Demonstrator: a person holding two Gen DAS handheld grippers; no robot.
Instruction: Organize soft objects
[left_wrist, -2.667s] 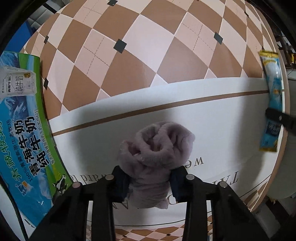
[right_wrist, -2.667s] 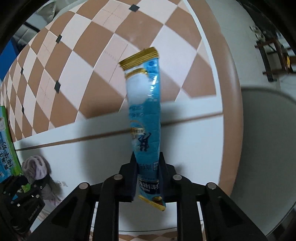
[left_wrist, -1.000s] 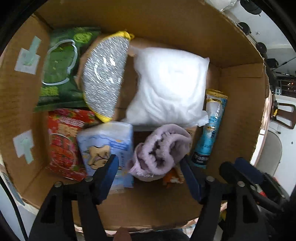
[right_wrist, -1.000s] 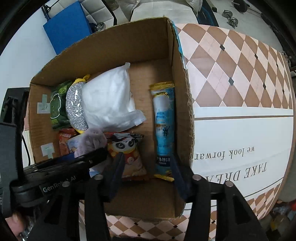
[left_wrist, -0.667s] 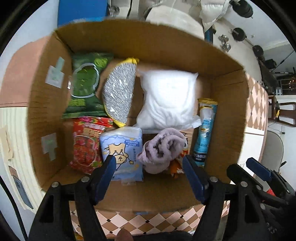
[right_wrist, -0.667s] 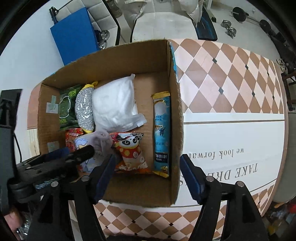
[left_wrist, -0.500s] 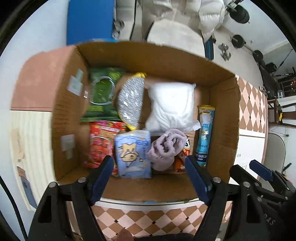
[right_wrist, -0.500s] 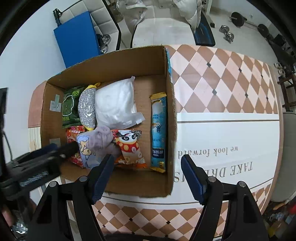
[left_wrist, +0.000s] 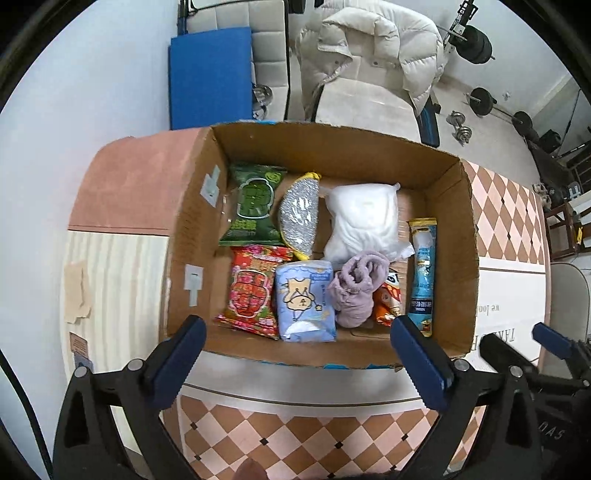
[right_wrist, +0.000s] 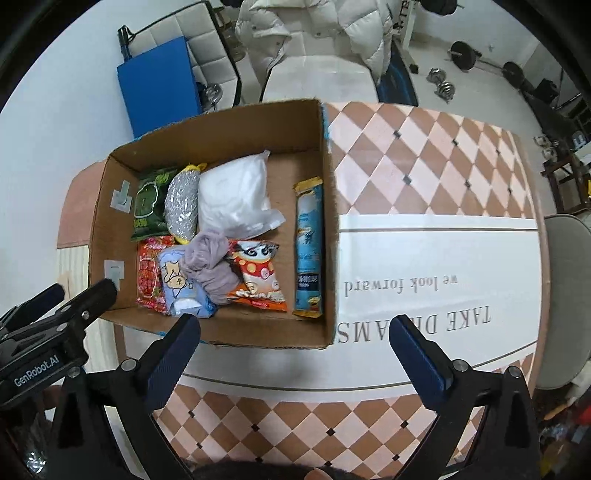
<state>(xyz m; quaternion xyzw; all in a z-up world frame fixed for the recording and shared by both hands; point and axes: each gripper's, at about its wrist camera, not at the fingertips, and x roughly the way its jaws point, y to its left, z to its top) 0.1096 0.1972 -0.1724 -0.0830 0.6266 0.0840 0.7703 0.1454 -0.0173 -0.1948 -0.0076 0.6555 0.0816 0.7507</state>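
An open cardboard box (left_wrist: 461, 258) (right_wrist: 328, 229) stands on the table. Inside lie a lilac fluffy cloth (left_wrist: 356, 291) (right_wrist: 210, 258), a long blue packet (left_wrist: 423, 273) (right_wrist: 309, 240), a white soft bag (left_wrist: 362, 221) (right_wrist: 236, 195), a light blue tissue pack (left_wrist: 304, 299), a red snack bag (left_wrist: 253, 291), a green packet (left_wrist: 255, 203), a silver scourer (left_wrist: 299, 218) and an orange snack bag (right_wrist: 258, 273). My left gripper (left_wrist: 295, 354) is open and empty, high above the box's near edge. My right gripper (right_wrist: 295, 350) is open and empty above the table beside the box.
The table (right_wrist: 424, 166) has a checkered brown cloth with a white lettered band (right_wrist: 424, 280). A chair with a white puffer jacket (left_wrist: 365, 62) and a blue mat (left_wrist: 210, 74) stand behind it. Dumbbells lie on the floor (right_wrist: 443, 85). A grey chair (right_wrist: 565, 295) is at right.
Both grippers carried the lilac cloth and the blue packet to the box, let them go inside, opened wide and rose up and back from the box.
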